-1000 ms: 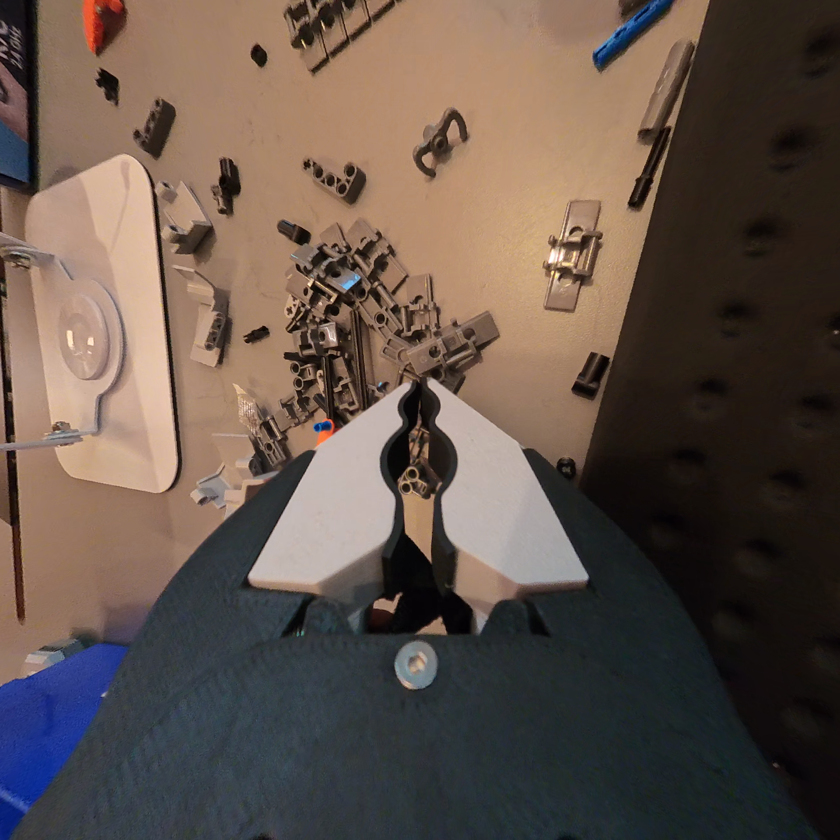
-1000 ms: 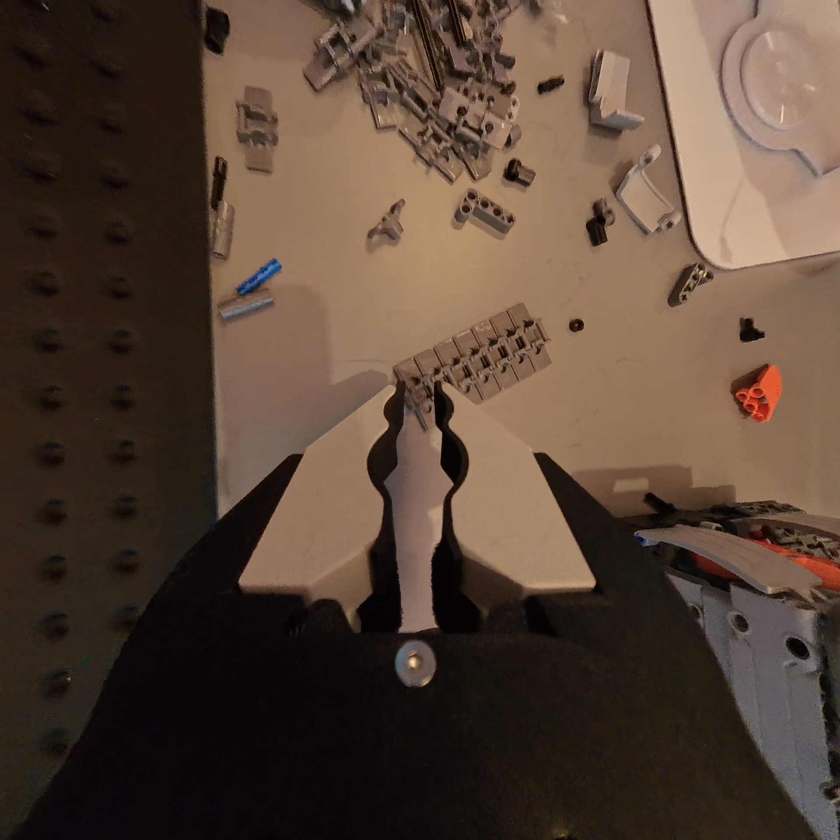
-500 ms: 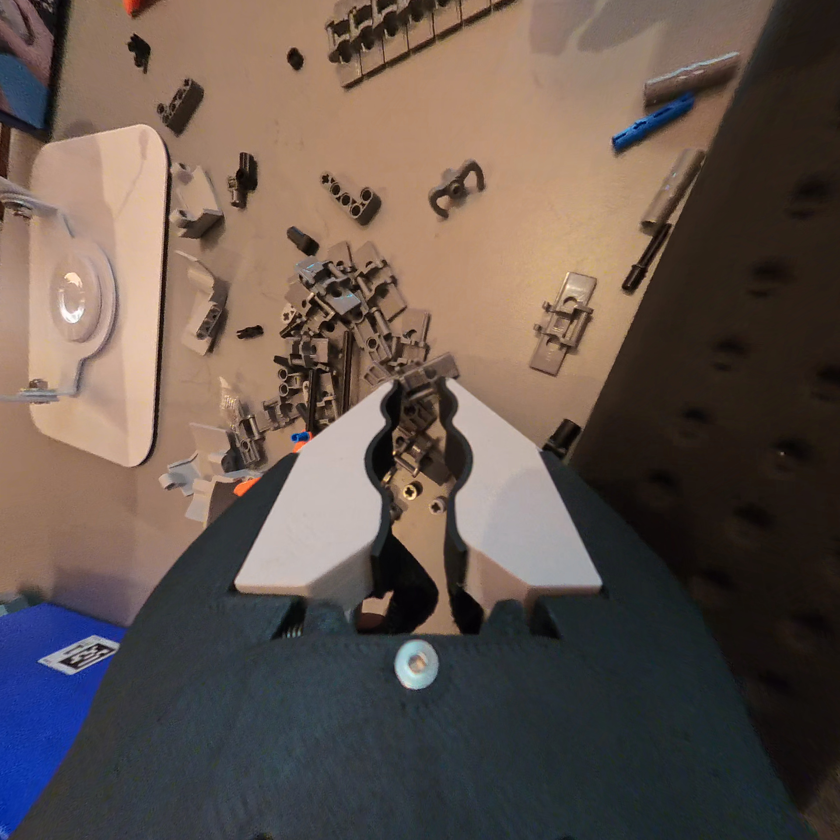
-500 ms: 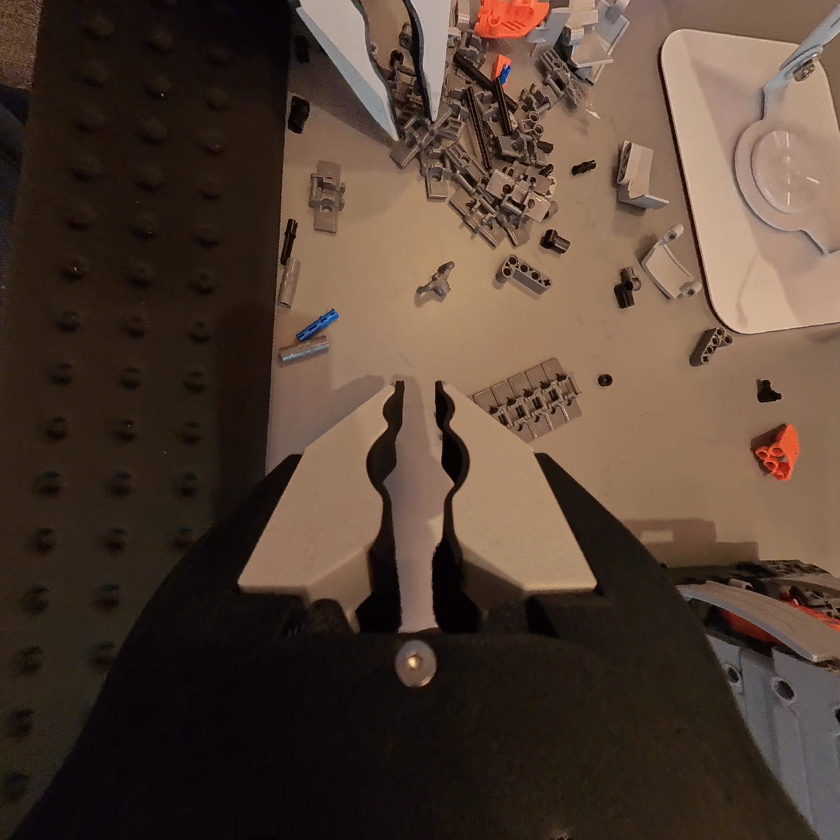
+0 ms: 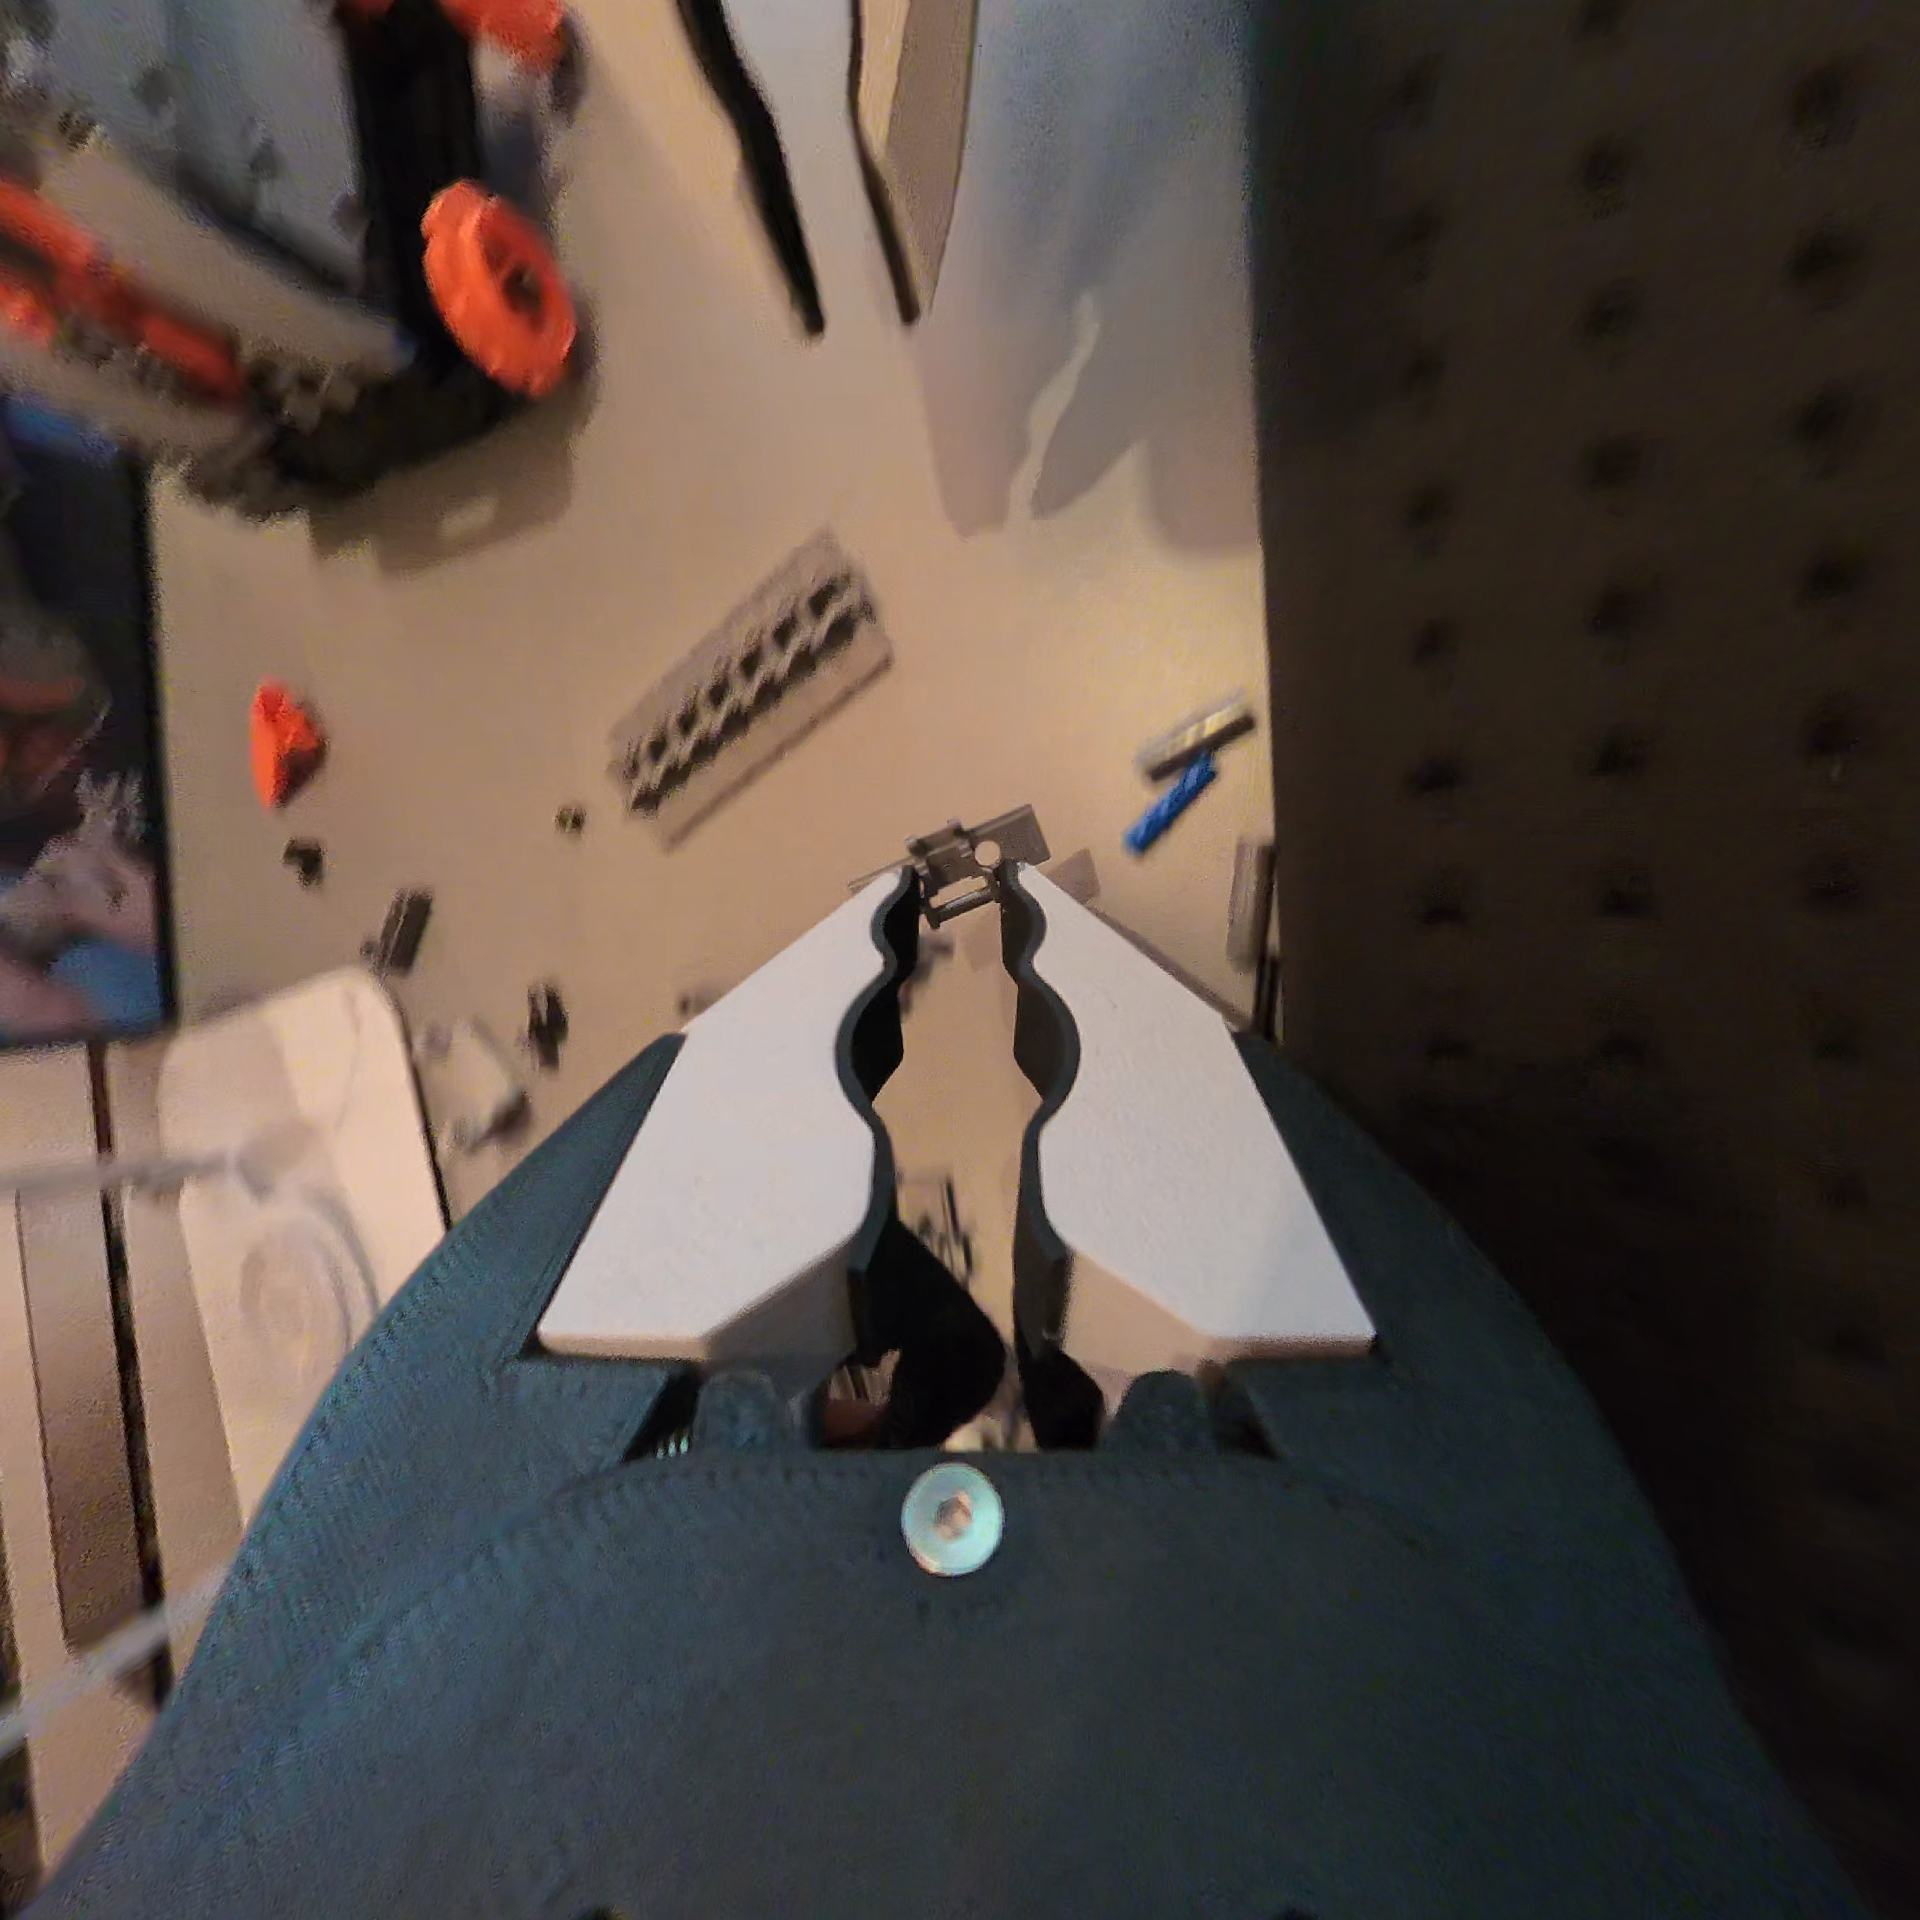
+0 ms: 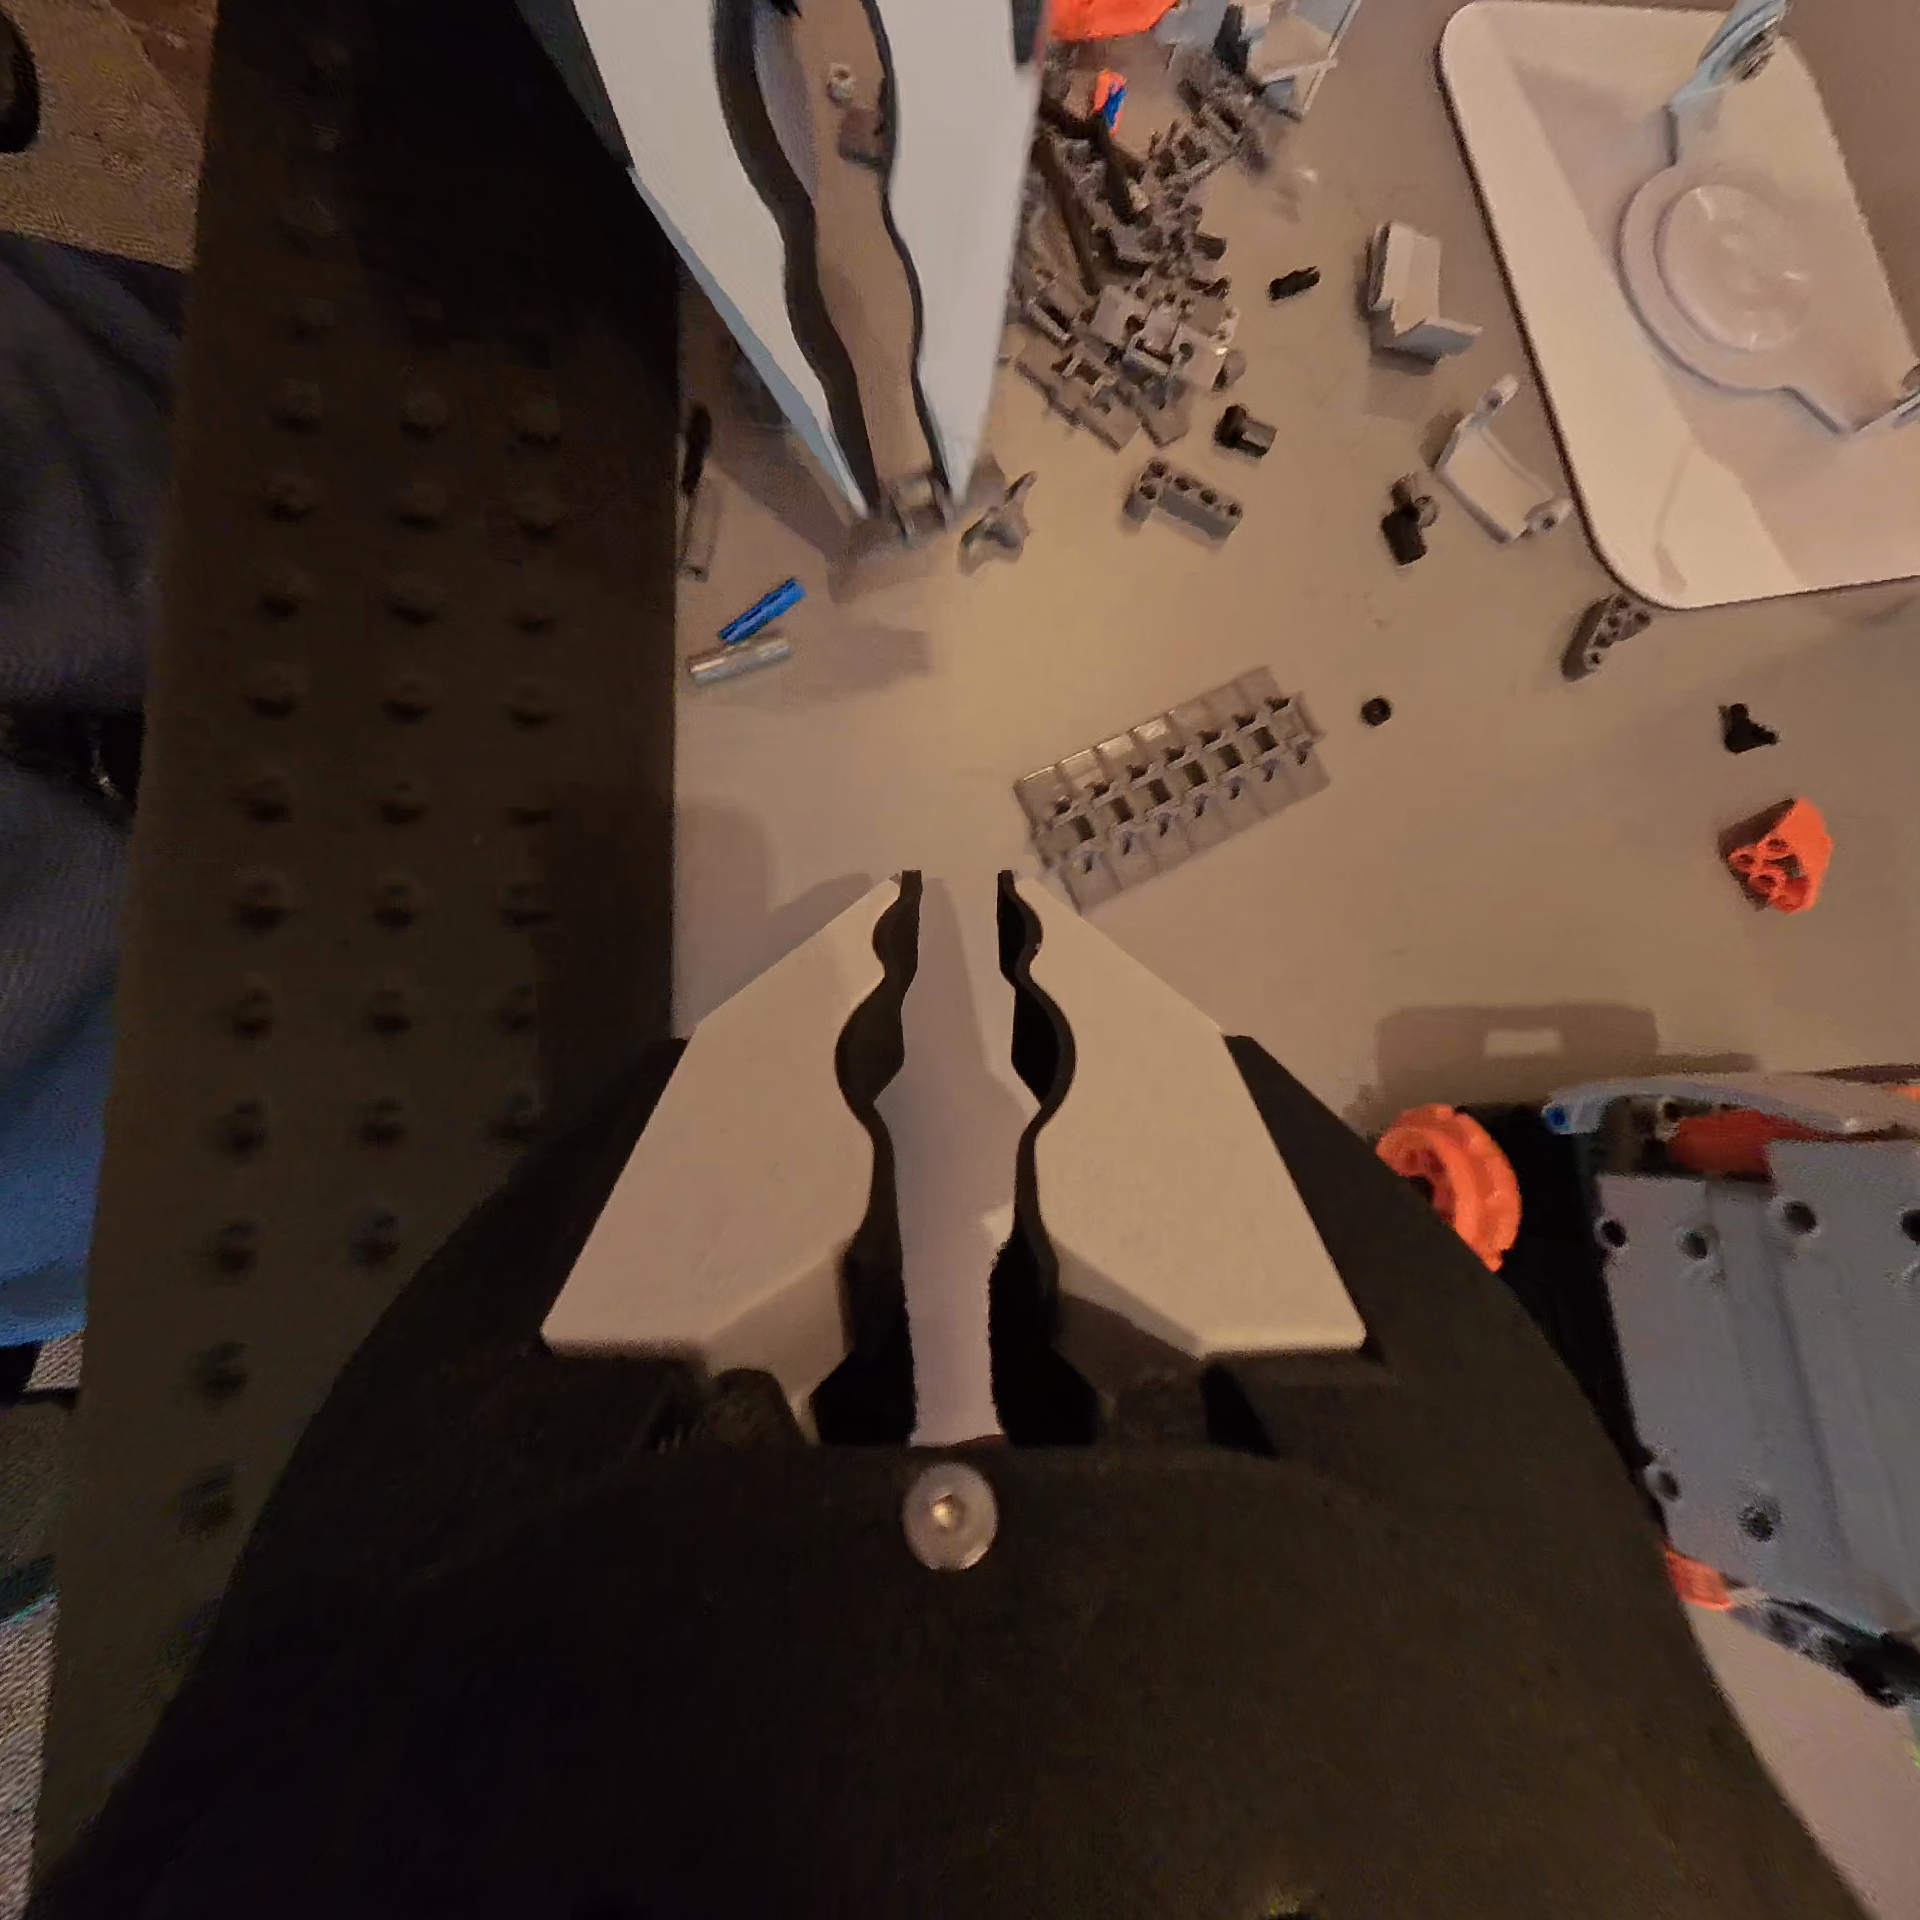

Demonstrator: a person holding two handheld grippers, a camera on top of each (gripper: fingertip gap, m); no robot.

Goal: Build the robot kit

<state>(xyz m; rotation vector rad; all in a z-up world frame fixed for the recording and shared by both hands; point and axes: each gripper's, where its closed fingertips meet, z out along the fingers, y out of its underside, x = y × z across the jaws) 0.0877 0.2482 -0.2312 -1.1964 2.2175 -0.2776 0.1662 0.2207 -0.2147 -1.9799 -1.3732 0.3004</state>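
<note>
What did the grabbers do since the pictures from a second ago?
The left gripper closed on one small grey track link from the pile, lifted it and carried it toward the joined track strip. The right gripper let go of that strip's end and backed off, open and empty. The strip, the orange piece and the white tray stayed on the table.

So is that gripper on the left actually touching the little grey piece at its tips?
Touching. In the left wrist view the left gripper pinches the small grey link between its fingertips, lifted off the table.
</note>
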